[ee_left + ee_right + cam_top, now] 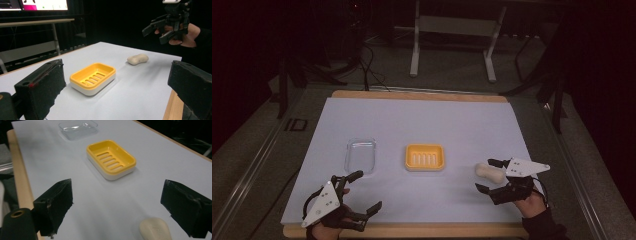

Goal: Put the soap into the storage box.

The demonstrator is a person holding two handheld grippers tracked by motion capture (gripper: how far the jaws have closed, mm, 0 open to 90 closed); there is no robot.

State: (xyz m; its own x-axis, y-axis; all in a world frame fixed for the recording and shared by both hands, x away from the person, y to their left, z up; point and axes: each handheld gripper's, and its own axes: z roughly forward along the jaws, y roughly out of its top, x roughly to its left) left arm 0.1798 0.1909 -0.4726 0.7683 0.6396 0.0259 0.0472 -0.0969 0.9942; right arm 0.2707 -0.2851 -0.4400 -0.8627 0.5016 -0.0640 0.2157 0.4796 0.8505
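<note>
- My right claw (488, 175) hangs wide open over the cream soap bar (491, 173), jaws on either side of it, holding nothing
- The soap lies on the worktop (422, 120) near its right edge, closer to the near side, well apart from the yellow soap dish (425, 157) at the middle
- I judge this the reach for the soap: next I need to lower the right claw, square the jaws across the bar's narrow waist and close gently, since it looks smooth and may slip
- My left claw (364, 192) waits wide open and empty by the near left corner
- A clear lid (360, 155) lies left of the dish, apart from it; nothing blocks the path from soap to dish
</note>
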